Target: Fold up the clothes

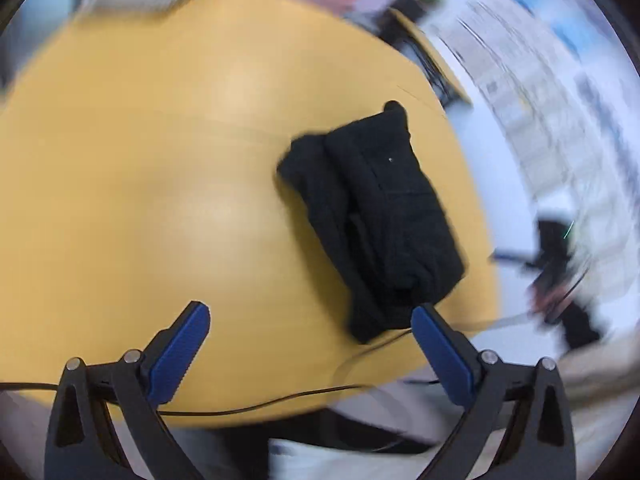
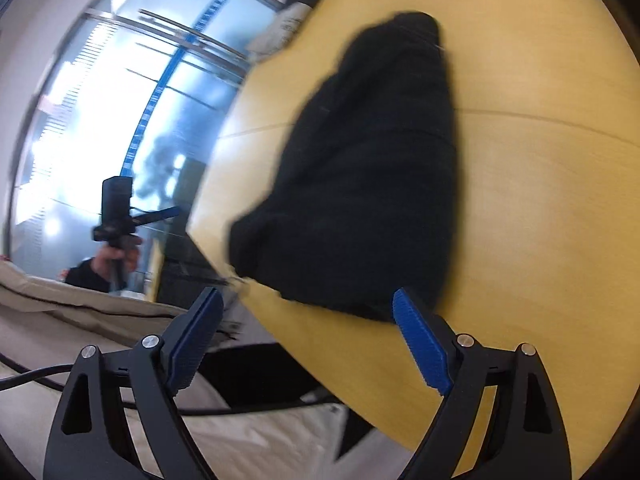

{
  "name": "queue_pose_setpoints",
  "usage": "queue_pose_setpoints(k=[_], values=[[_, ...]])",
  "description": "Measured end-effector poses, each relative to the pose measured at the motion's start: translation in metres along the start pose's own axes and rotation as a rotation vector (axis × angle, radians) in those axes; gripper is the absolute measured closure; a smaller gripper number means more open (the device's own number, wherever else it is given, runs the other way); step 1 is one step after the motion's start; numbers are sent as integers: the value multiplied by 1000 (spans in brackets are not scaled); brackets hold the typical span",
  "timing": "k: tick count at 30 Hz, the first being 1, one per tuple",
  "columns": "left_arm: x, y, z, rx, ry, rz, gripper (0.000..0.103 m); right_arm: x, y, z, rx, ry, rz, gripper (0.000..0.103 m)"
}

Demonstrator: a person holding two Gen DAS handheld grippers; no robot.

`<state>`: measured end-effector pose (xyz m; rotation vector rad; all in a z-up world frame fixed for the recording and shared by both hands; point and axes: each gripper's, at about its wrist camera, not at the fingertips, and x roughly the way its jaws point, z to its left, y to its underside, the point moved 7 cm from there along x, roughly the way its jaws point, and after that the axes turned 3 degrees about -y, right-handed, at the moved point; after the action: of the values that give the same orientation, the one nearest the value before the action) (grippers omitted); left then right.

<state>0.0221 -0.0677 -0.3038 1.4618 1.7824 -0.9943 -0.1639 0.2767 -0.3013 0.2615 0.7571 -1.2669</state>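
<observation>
Here, folded garment (image 1: 372, 216) near table (image 1: 140, 160) edge

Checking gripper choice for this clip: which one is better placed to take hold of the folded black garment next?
Probably right. The right gripper is open with the black garment close ahead, near the table edge. The left gripper, also open, has it off to one side.

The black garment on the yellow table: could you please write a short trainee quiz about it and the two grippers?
1. True or false: the left gripper grips the black garment.
2. The garment lies: A) spread flat, B) folded into a bundle, C) hanging off the yellow table.
3. The right gripper has its jaws ____.

Key: 1 false, its jaws are open and empty; 2 B; 3 open.
</observation>
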Motion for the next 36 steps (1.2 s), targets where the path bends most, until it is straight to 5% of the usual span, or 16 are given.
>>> queue_pose_setpoints(k=[4,8,13,22,25,30,36], values=[[56,7,-12,-123,210,97,0,11,-11,-54,104,38,-2,14],[129,11,-28,-189,306,178,0,49,-36,-75,141,-3,31,14],[183,-3,-51,-226,479,121,0,91,-50,-81,132,-60,109,14],[257,-2,-81,-202,424,213,0,153,-70,-69,78,-115,171,0],[268,-4,-91,-192,387,231,0,166,-75,-56,27,-50,175,1],[257,1,-106,-125,404,186,0,170,-60,-30,-76,94,99,39],[200,6,-91,-132,378,114,2,194,-28,41,-131,146,6,47]])
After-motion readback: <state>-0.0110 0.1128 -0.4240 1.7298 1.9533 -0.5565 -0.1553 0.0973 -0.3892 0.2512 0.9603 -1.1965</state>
